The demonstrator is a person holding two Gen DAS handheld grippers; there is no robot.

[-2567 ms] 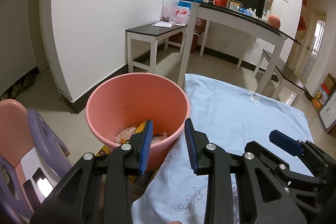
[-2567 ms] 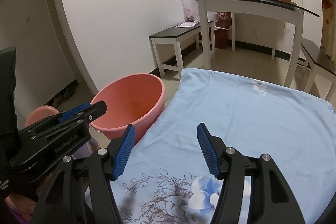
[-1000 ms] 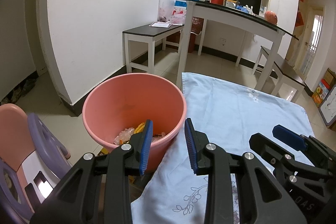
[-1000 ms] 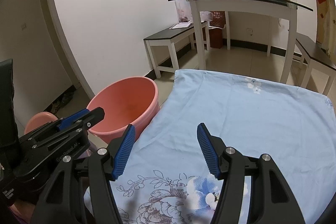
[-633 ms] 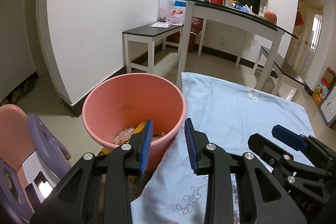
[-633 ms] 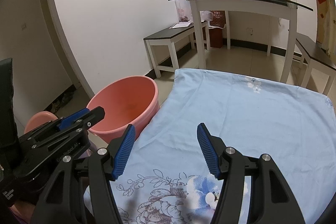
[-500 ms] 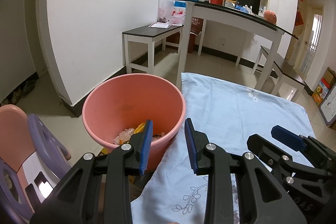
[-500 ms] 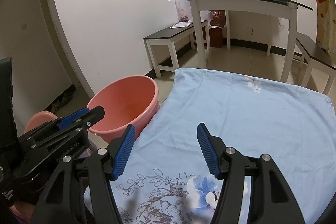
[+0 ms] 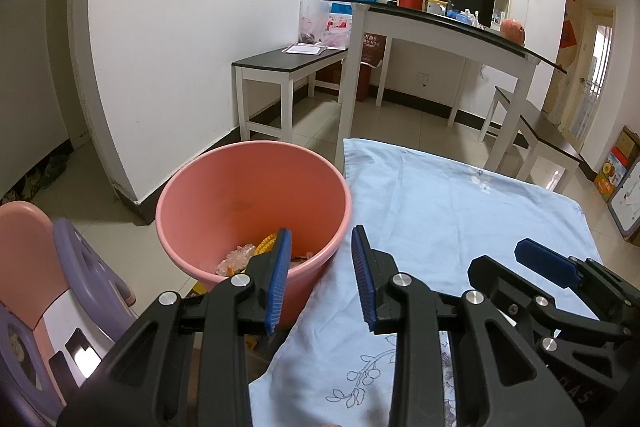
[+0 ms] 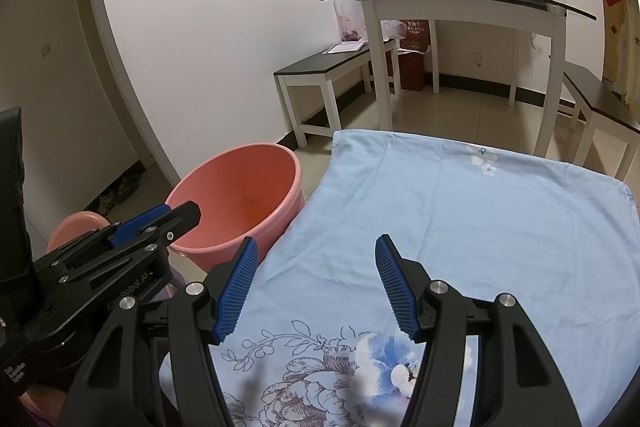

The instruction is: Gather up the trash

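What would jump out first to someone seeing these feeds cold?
The pink bucket on the floor at the left edge of the light blue floral cloth, with scraps of trash in its bottom. Then the two open, empty tools: the left tool over the bucket's near rim, the right tool over the cloth.

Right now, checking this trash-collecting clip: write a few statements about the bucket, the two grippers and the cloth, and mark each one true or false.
1. The pink bucket holds some trash. True.
2. The left gripper grips a wrapper. False: open, holding nothing.
3. The right gripper is open. True.
4. Trash lies scattered on the blue floral cloth. False: none shows on it.
5. The bucket stands on the cloth. False: it stands beside it, off its left edge.
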